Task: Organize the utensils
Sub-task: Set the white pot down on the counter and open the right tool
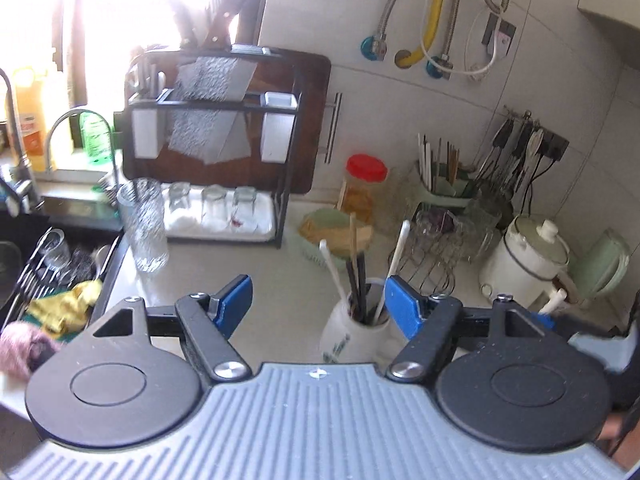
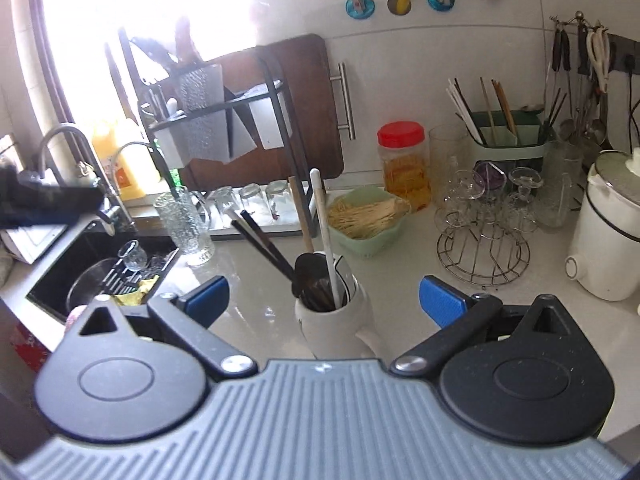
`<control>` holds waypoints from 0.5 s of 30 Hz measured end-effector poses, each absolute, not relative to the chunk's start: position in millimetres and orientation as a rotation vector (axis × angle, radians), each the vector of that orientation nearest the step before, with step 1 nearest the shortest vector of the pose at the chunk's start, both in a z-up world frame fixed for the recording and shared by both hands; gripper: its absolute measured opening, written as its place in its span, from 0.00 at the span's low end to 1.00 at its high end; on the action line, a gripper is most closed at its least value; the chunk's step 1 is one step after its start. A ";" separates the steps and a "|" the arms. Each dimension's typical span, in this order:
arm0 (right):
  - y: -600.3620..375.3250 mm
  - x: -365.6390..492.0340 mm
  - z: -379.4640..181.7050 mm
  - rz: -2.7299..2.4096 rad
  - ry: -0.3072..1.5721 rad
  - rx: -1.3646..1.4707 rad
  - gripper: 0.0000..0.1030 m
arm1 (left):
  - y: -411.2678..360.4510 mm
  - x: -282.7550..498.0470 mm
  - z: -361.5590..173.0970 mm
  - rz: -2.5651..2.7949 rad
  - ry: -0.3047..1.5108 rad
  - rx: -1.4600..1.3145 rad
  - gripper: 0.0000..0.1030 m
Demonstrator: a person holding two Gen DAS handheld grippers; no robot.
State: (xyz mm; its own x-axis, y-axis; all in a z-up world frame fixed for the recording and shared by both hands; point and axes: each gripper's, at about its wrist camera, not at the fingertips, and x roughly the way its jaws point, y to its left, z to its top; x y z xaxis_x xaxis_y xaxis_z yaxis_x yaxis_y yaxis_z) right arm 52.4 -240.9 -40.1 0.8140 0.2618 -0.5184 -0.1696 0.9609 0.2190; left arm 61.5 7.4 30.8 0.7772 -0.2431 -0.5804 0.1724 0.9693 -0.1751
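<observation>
Utensils in mug on counter; sink left, glass rack right, jar behind, cutting board against wall.

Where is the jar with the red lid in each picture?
Left wrist view: the jar with the red lid stands right of centre, against the wall, just right of the dark cutting board.
Right wrist view: the jar with the red lid stands right of centre, behind the green bowl.
Shared landmark: the white mug of utensils sits near the bottom middle of both.
</observation>
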 end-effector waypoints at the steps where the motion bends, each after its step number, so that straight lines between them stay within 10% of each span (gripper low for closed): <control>1: -243.6 46.7 -38.5 0.235 0.575 0.165 1.00 | 5.3 55.3 28.0 -0.216 0.644 -0.116 0.75; 15: -270.0 -13.5 -28.0 0.287 0.537 0.206 1.00 | -21.4 -12.6 -0.6 -0.166 0.659 -0.140 0.75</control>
State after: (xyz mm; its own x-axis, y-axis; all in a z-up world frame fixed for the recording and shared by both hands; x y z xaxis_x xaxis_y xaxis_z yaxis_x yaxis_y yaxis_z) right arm -13.5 -270.0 -28.0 0.8212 0.3208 -0.4720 -0.2138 0.9397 0.2668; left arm -12.6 -21.4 -0.6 0.7785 -0.1975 -0.5958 0.1090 0.9773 -0.1816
